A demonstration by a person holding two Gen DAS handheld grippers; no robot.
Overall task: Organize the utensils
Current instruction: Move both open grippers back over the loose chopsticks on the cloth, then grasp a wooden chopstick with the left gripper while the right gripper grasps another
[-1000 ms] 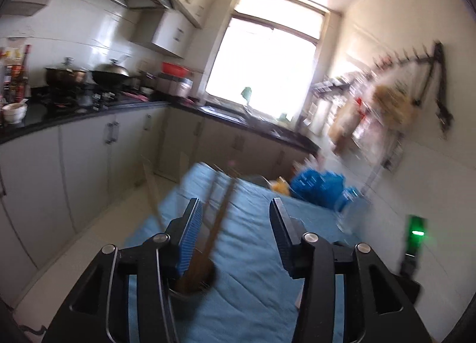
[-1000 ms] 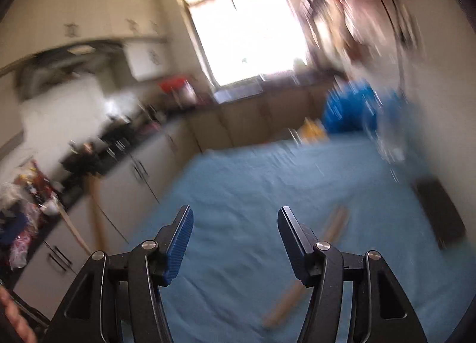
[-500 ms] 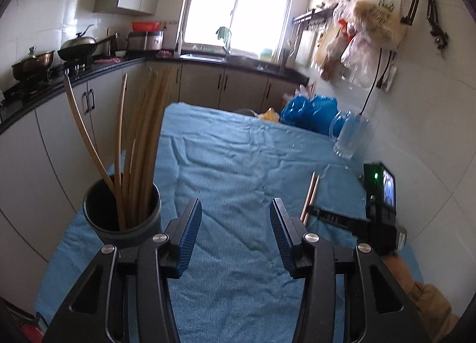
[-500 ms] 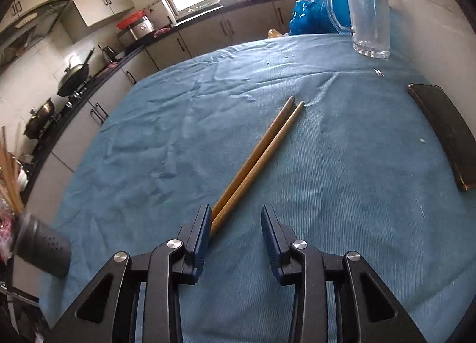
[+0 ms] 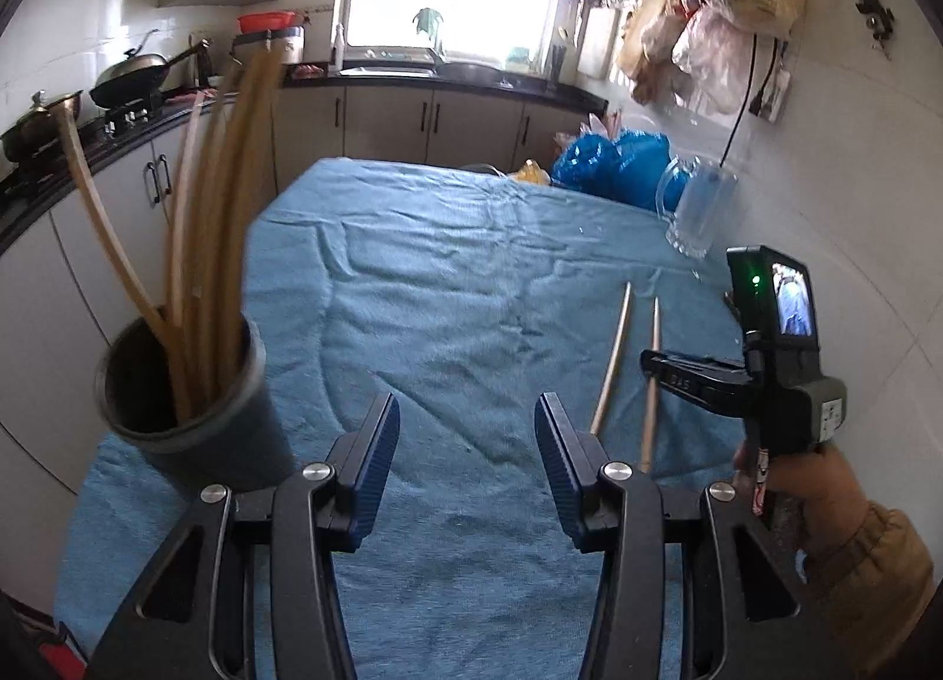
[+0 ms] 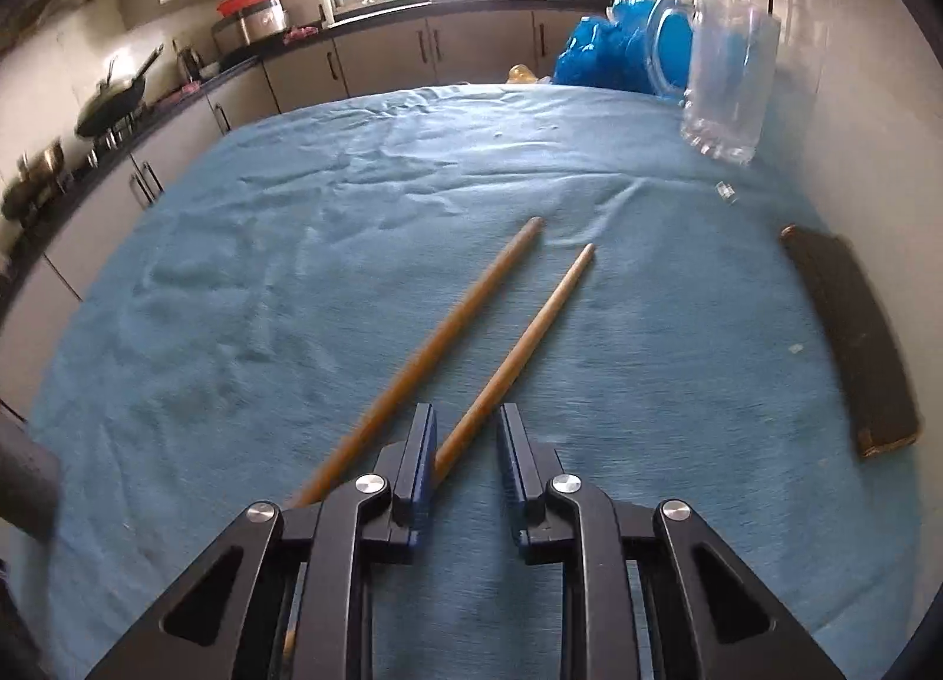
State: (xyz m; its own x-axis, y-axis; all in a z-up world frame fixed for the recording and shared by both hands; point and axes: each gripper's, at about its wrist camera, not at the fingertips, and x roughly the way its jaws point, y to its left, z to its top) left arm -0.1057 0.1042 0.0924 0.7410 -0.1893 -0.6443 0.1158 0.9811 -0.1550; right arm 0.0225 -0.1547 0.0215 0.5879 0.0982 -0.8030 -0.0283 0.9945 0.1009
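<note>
Half a second ago the two loose chopsticks lay pressed together on the blue tablecloth [image 6: 294, 244]; now they have parted into a narrow V, tips apart at the far end. The right gripper [image 6: 465, 459] has narrowed its jaws and pushed forward, so that the right-hand chopstick [image 6: 518, 350] runs in between them while the left-hand chopstick [image 6: 436, 350] passes outside, just left of the left finger. The jaws are close but not fully together; a gap shows beside the stick, so whether the pads already pinch it I cannot tell. My guess is that the nudge separated the pair, which means one stick would be picked up rather than both.

The left gripper [image 5: 465, 444] is wide apart and holds nothing. It hangs over the near part of the cloth, and the dark utensil holder [image 5: 183, 385], with a sheaf of chopsticks [image 5: 206, 244] already standing in it, sits at the near left of the table, larger and closer in the left wrist view than it was a moment back. In that view the right gripper and the person's hand [image 5: 807, 474] are at the near right, over the two loose sticks.

A glass mug [image 6: 731, 79] stands at the far right near the wall, and a dark flat object [image 6: 854, 338] lies along the right edge, both well away from the sticks. So two chopsticks remain to go into the holder.
</note>
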